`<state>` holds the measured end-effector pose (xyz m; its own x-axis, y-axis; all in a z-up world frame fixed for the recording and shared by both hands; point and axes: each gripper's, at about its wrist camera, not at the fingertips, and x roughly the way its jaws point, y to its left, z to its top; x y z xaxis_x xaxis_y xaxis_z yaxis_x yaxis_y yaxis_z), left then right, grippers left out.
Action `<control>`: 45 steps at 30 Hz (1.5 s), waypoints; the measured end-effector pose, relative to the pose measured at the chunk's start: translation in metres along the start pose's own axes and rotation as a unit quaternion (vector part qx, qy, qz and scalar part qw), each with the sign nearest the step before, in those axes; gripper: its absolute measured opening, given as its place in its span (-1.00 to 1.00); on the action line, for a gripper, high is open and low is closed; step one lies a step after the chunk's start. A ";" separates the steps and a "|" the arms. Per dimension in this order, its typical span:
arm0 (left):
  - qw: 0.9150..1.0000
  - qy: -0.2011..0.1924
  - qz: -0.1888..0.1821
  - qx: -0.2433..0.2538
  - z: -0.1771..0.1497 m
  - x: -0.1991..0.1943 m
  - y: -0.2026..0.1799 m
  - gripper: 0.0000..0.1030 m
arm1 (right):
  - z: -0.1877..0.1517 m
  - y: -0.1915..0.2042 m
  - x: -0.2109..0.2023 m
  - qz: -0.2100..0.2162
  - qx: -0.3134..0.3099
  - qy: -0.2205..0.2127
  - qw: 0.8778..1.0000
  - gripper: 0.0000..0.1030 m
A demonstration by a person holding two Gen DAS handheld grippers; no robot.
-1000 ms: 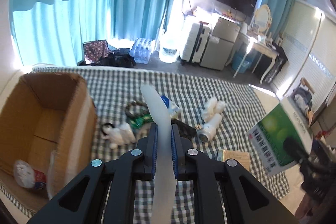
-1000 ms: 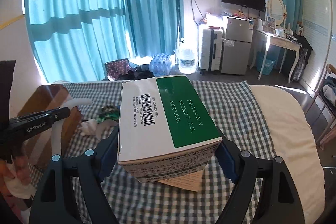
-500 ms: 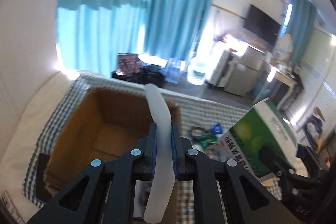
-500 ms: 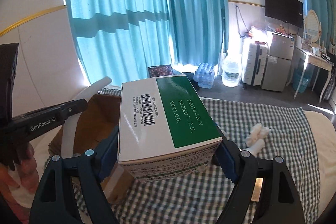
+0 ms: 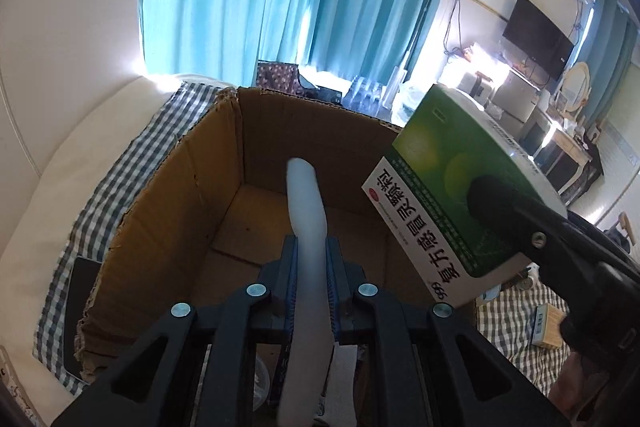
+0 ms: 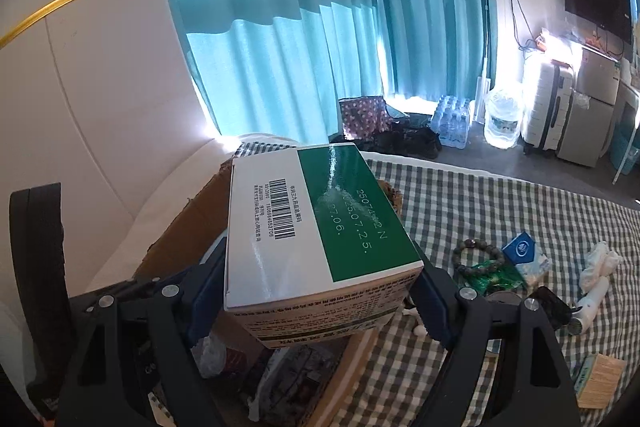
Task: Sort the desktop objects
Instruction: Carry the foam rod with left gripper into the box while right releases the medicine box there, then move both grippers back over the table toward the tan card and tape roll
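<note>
My left gripper (image 5: 311, 247) hangs over the open cardboard box (image 5: 188, 187), pointing down into it. A long, curved, white translucent strip (image 5: 306, 195) sits between its blue pads. The jaws are opening, though the pads still touch the strip. My right gripper (image 6: 318, 267) is shut on a green-and-white medicine box (image 6: 316, 227), held above the cardboard box's (image 6: 180, 227) right edge. In the left wrist view the medicine box (image 5: 448, 195) hovers at the right. Several packets (image 6: 288, 367) lie inside the cardboard box.
On the checked cloth (image 6: 480, 195) to the right lie a bead bracelet (image 6: 478, 255), a blue packet (image 6: 520, 251), a white brush-like thing (image 6: 592, 295) and a small wooden-coloured box (image 6: 600, 379). A dark flat object (image 5: 80, 307) lies left of the cardboard box.
Both grippers have swung left, from over the scattered items to above the cardboard box. The strip and the medicine box came along in their grips.
</note>
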<state>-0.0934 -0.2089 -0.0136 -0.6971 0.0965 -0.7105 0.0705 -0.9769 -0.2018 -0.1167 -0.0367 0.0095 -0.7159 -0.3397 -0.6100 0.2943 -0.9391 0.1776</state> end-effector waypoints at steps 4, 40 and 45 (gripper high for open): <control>0.999 -0.011 0.033 -0.014 0.000 -0.002 0.005 0.48 | 0.004 0.004 0.009 -0.003 -0.006 -0.006 1.000 0.63; 0.988 0.003 -0.048 0.147 -0.102 -0.003 -0.241 1.00 | -0.107 -0.241 -0.167 -0.204 0.035 0.030 0.978 0.81; 0.989 0.031 -0.026 0.143 -0.117 0.039 -0.249 1.00 | -0.118 -0.281 -0.149 -0.161 -0.002 0.055 0.985 0.81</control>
<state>-0.0544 0.0603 -0.0696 -0.6490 0.1501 -0.7459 -0.1752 -0.9835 -0.0455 -0.0185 0.2838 -0.0407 -0.6989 -0.0158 -0.7150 0.0649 -0.9970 -0.0415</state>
